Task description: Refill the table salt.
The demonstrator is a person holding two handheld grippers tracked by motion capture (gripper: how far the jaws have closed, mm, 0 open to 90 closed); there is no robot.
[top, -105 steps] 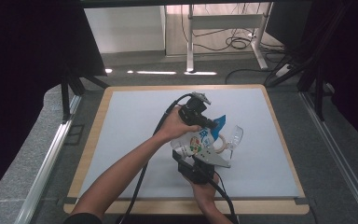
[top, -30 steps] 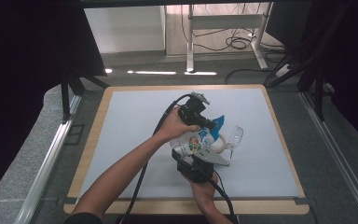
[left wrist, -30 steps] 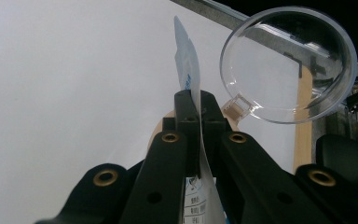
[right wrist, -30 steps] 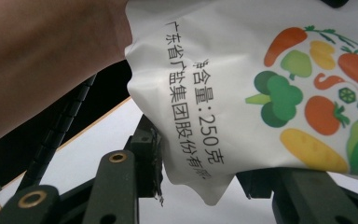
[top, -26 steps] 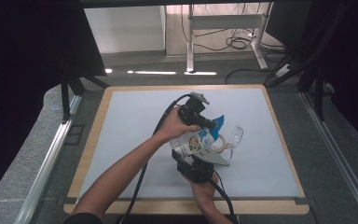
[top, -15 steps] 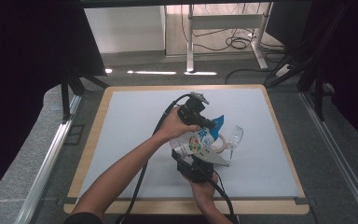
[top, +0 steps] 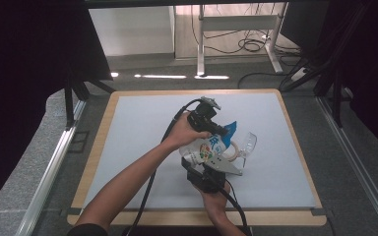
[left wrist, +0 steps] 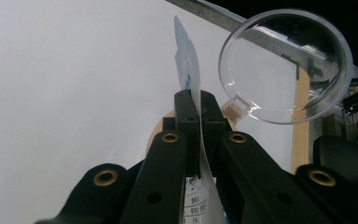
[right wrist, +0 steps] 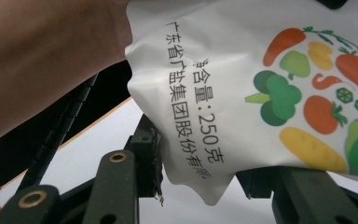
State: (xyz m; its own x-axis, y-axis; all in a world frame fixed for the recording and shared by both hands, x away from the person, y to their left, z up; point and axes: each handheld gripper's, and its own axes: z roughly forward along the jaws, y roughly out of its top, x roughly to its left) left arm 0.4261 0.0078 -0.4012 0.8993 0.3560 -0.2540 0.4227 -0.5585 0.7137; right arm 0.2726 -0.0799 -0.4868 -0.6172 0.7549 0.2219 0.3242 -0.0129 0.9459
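Our left gripper (left wrist: 199,105) is clamped flat on the thin top edge of the bag (left wrist: 186,56), jaws pressed together with only the film between them. Our right gripper (right wrist: 198,179) grips the bag's (right wrist: 242,84) lower corner, jaws partway closed on the bulging white plastic. Seen from above, we hold the bag (top: 207,147) between both grippers, just over the middle of the white table (top: 142,128), tilted with its blue top toward a clear bowl (top: 246,143) just beside it. That bowl (left wrist: 286,65) looks empty in the left gripper view. We judge the pickup and aiming done; opening or tipping the bag to pour into the bowl is what remains, since nothing has come out yet.
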